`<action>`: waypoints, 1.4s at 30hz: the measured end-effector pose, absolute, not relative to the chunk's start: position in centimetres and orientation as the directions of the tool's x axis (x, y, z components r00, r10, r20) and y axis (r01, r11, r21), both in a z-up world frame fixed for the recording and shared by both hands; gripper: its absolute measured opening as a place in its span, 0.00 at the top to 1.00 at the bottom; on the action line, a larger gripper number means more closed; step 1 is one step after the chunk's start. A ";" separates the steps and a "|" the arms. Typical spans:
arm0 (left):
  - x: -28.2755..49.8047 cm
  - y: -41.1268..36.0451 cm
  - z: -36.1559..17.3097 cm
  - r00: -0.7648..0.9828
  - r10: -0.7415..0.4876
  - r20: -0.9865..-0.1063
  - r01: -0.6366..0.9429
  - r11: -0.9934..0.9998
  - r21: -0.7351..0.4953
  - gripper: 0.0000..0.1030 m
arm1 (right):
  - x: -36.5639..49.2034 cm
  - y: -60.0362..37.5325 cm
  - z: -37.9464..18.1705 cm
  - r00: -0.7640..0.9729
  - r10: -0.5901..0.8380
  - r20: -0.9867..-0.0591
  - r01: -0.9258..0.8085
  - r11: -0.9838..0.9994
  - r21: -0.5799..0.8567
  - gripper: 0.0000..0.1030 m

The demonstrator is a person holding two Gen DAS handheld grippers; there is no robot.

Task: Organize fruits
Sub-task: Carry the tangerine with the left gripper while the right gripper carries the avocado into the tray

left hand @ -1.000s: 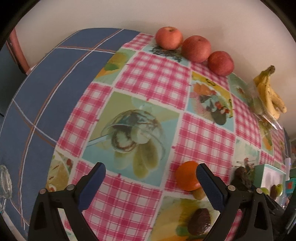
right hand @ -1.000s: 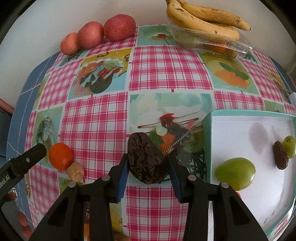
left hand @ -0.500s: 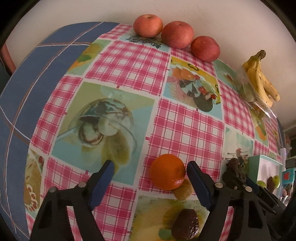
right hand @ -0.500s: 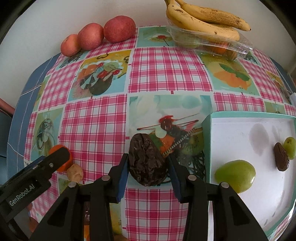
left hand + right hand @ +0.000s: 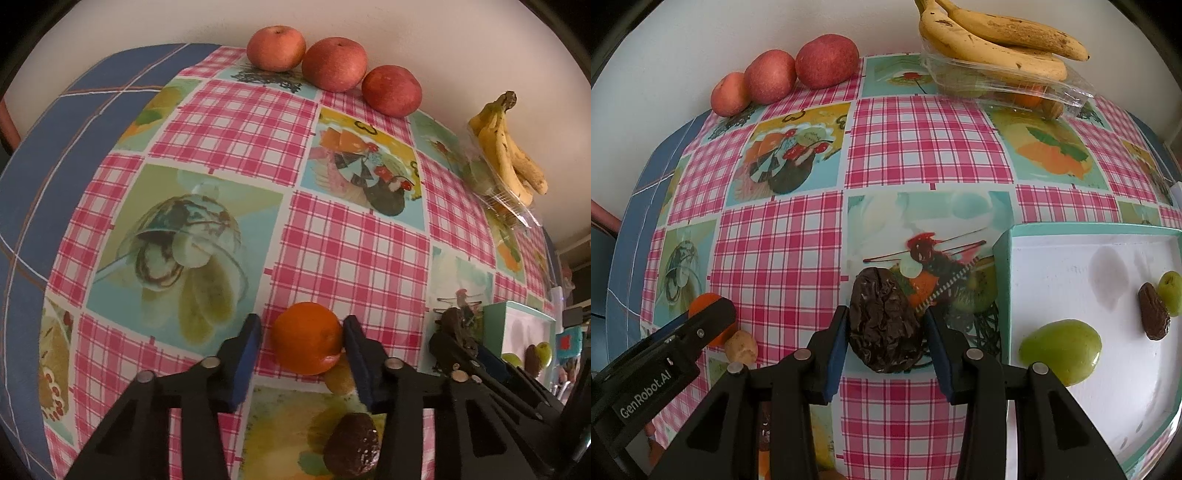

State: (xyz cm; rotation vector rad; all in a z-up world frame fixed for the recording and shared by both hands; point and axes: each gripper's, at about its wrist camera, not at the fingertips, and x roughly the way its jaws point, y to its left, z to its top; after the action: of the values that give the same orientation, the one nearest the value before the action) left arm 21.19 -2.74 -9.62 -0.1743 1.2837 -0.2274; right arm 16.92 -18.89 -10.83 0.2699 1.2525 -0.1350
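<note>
The left claw [image 5: 301, 341] has just been closing, and the orange [image 5: 307, 336] sits between its blue pads — the right pad touches the fruit, while a thin gap shows at the left pad, so it is not yet clamped. The orange rests on the cloth [image 5: 354, 254], toward the table's near side. A small tan fruit [image 5: 340, 376] lies against the orange's near side, and a dark wrinkled fruit [image 5: 352, 443] lies nearer still, under the claw's right arm.

The right claw [image 5: 884, 328] grips a prune [image 5: 882, 321], both pads pressed to its sides, jaws only partly apart, above the cloth just left of the tray [image 5: 1004, 295]. In the tray lie a big green fruit [image 5: 1062, 350], a date [image 5: 1153, 316] and a small green fruit [image 5: 1171, 293] touching it.

Along the far edge, against the wall — three apples [image 5: 334, 62] in a row at the left, and bananas [image 5: 997, 40] atop a clear box [image 5: 1067, 90] at the right.
</note>
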 end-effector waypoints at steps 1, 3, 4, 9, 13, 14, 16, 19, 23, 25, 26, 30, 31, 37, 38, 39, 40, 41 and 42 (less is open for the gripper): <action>21.3 -2.9 -9.7 0.265 -0.265 -0.927 0.071 0.964 -0.255 0.59 | 16.9 -18.9 -10.8 0.310 0.047 -0.950 0.248 0.960 0.128 0.58; 21.3 -3.0 -9.7 0.264 -0.263 -0.928 0.072 0.965 -0.252 0.60 | 16.9 -18.9 -10.8 0.310 0.047 -0.950 0.247 0.961 0.128 0.58; 21.3 -3.0 -9.7 0.265 -0.258 -0.929 0.072 0.966 -0.248 0.60 | 16.9 -18.9 -10.8 0.311 0.048 -0.949 0.247 0.960 0.129 0.58; 21.3 -2.7 -9.7 0.264 -0.248 -0.932 0.060 0.969 -0.240 0.60 | 16.9 -19.0 -10.8 0.312 0.049 -0.949 0.256 0.957 0.134 0.58; 21.1 -2.0 -9.5 0.270 -0.237 -0.933 0.049 0.971 -0.233 0.60 | 16.9 -19.0 -10.8 0.312 0.048 -0.949 0.258 0.957 0.134 0.62; 21.1 -1.9 -9.4 0.272 -0.236 -0.933 0.046 0.971 -0.233 0.60 | 16.9 -19.0 -10.8 0.312 0.046 -0.949 0.260 0.957 0.132 0.62; 21.0 -1.7 -9.1 0.278 -0.235 -0.931 0.044 0.972 -0.232 0.60 | 16.8 -19.0 -10.8 0.312 0.043 -0.949 0.263 0.956 0.130 0.62; 20.9 -1.7 -8.5 0.293 -0.232 -0.928 0.043 0.972 -0.230 0.61 | 16.7 -19.2 -10.7 0.314 0.039 -0.949 0.273 0.953 0.130 0.62; 20.8 -1.4 -7.3 0.319 -0.227 -0.920 0.043 0.973 -0.225 0.61 | 16.6 -19.4 -9.5 0.334 0.037 -0.942 0.274 0.952 0.135 0.62; 20.7 -1.3 -6.5 0.334 -0.225 -0.915 0.044 0.974 -0.223 0.61 | 16.5 -19.5 -8.7 0.351 0.037 -0.935 0.272 0.952 0.140 0.62; 20.5 -1.2 -6.0 0.345 -0.223 -0.912 0.046 0.974 -0.221 0.61 | 16.4 -19.6 -7.9 0.365 0.035 -0.930 0.272 0.952 0.142 0.62; 20.0 -1.2 -3.9 0.383 -0.212 -0.899 0.054 0.977 -0.208 0.61 | 15.9 -20.0 -5.6 0.399 0.023 -0.917 0.273 0.951 0.143 0.62; 20.0 -1.2 -3.6 0.388 -0.210 -0.897 0.056 0.977 -0.205 0.61 | 15.8 -20.2 -5.2 0.404 0.021 -0.915 0.274 0.951 0.142 0.62; 19.1 -1.9 -1.2 0.436 -0.191 -0.880 0.077 0.982 -0.175 0.61 | 14.8 -21.5 -2.9 0.429 -0.005 -0.903 0.292 0.947 0.133 0.62; 18.9 -2.0 -0.8 0.444 -0.189 -0.876 0.082 0.982 -0.170 0.61 | 14.6 -21.7 -2.6 0.430 -0.009 -0.903 0.296 0.946 0.132 0.62; 18.7 -2.2 -0.5 0.450 -0.186 -0.873 0.087 0.982 -0.165 0.61 | 14.4 -22.1 -2.3 0.432 -0.013 -0.902 0.303 0.944 0.131 0.62; 18.5 -2.4 -0.2 0.456 -0.184 -0.871 0.092 0.983 -0.160 0.61 | 14.3 -22.3 -2.2 0.433 -0.014 -0.901 0.306 0.943 0.133 0.62; 18.3 -2.5 0.1 0.460 -0.183 -0.869 0.096 0.983 -0.156 0.61 | 14.0 -22.7 -1.9 0.435 -0.013 -0.900 0.315 0.939 0.139 0.62; 18.1 -2.7 0.3 0.463 -0.181 -0.867 0.099 0.983 -0.152 0.61 | 13.7 -23.0 -1.7 0.436 -0.012 -0.900 0.321 0.936 0.143 0.62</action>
State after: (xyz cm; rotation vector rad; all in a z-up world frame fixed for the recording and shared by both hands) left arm 18.08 -2.72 0.25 -0.0842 1.0755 -0.1728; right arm 13.73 -23.01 -1.74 0.3140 1.1044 -0.2117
